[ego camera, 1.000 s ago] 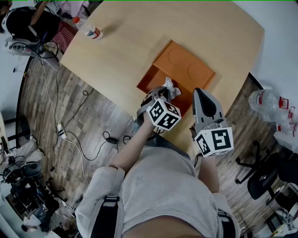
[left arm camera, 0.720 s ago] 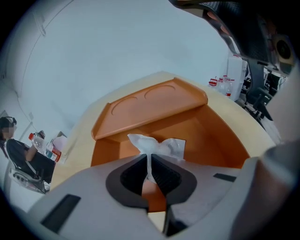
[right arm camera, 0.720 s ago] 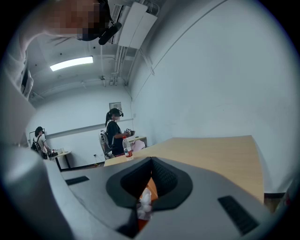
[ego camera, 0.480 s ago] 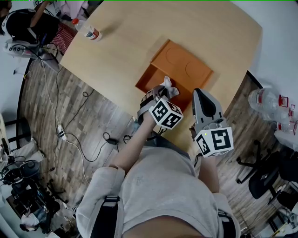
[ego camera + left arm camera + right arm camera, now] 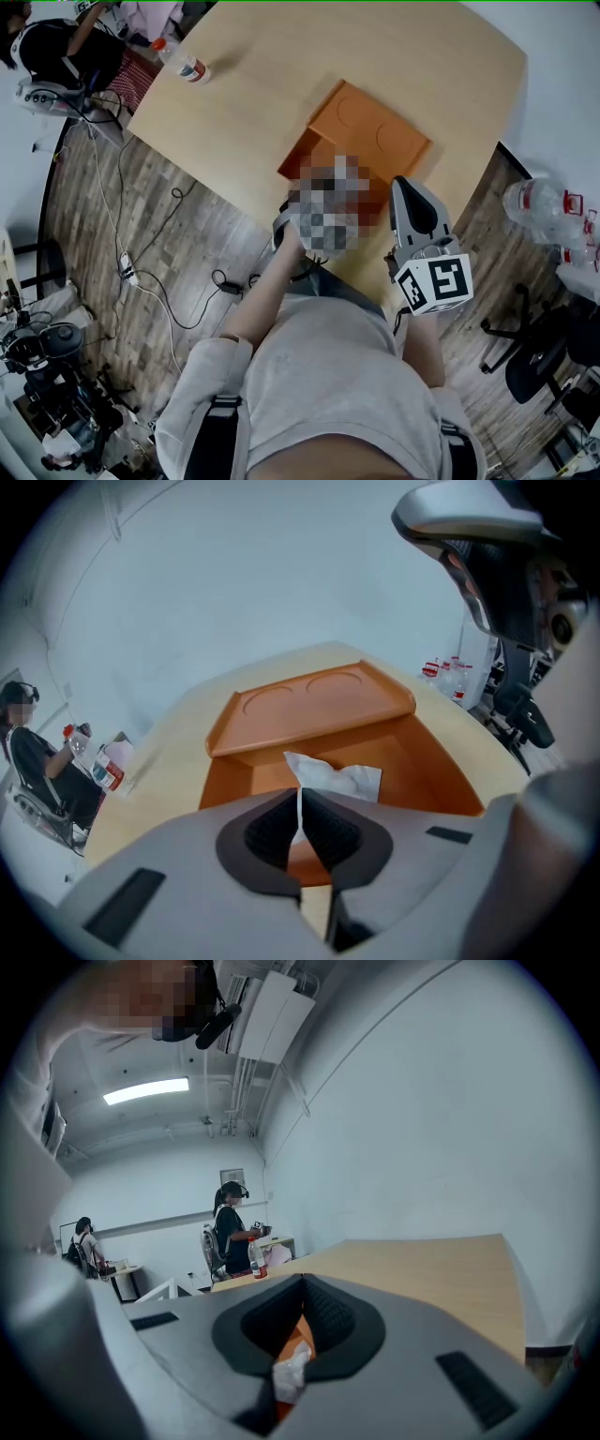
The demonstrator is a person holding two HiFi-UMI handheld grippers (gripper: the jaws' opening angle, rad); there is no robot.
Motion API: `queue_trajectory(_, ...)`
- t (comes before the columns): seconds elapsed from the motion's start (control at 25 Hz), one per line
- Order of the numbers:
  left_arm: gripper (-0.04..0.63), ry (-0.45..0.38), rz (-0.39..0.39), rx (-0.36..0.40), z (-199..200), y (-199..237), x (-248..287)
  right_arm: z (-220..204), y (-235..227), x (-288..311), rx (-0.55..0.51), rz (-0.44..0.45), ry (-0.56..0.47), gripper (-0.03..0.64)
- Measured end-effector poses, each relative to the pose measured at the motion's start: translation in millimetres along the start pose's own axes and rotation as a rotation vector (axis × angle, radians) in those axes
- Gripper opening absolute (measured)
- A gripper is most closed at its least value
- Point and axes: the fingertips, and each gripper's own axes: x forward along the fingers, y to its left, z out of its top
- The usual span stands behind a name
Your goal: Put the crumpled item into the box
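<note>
A: Head view – what do we have?
B: Orange box (image 5: 302, 161) sits on the wooden table (image 5: 281, 66) near the edge closest to us, with its lid (image 5: 380, 136) flipped open on the far side. Right gripper (image 5: 405, 187) hangs just beside the box's right near corner, not touching it. A bottle (image 5: 190, 67) lies at the far left table corner, well apart.
A: Left gripper view?
B: Left gripper (image 5: 300, 808) has its jaws pinched on the crumpled tissue (image 5: 337, 778). The white paper sticks up past the pads, above the open box. We read it as held over the interior near the front wall, not resting on the floor of the box.
A: Right gripper view?
B: Jaw tips meet and nothing is clamped. Through the slit lower down we see a strip of orange and a bit of white beyond the jaws. Table top runs off to the right, and people stand in the background.
</note>
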Motion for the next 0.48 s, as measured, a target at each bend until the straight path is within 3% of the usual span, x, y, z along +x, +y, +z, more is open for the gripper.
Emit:
queue_trajectory(0.04, 0.020, -0.016, -0.001, -0.012, 1.6, 2.3, -2.8, 0.9, 1.9, 0.1, -0.003, 0.000, -0.003, 0.009)
queue_trajectory(0.28, 0.014, -0.104, -0.111, -0.053, 7.8, -1.2, -19.1, 3.2, 14.9, -0.5, -0.009, -0.016, -0.015, 0.009)
queue_trajectory(0.48, 0.014, -0.279, -0.225, -0.081, 22.9, -1.2, -49.9, 3.3, 29.7, -1.3, -0.004, -0.053, -0.021, 0.011)
